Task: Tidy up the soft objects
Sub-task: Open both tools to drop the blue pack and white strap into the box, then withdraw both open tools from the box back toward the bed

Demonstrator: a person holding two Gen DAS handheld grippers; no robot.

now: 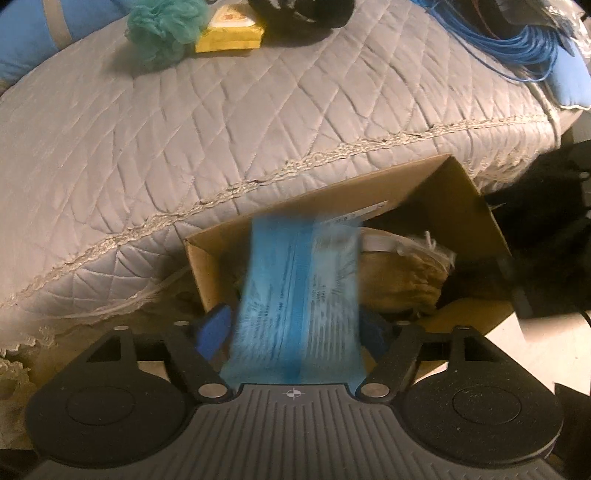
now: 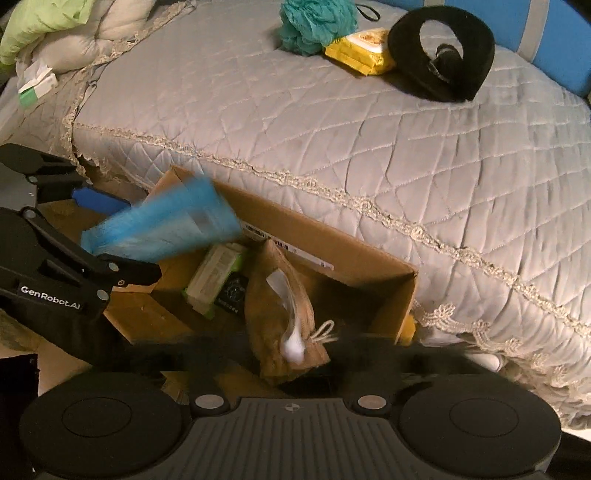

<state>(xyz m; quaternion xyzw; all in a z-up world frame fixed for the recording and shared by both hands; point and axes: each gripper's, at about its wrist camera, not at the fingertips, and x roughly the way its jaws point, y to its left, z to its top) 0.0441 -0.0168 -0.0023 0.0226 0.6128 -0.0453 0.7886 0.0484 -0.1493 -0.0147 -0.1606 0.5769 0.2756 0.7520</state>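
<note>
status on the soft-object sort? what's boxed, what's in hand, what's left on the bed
Boxed: a burlap pouch and a green-white pack lie in the cardboard box. In hand: the left gripper holds a blue packet over the box. Left on the bed: teal loofah, yellow wipes pack, black neck pillow.

Grey quilted lace-trimmed bed (image 2: pixel 332 147)

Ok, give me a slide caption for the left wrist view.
Left gripper holding a blue packet over the open cardboard box beside the quilted bed.

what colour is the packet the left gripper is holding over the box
Light blue, with a darker blue stripe down the packet; clearest in the left wrist view.
</note>
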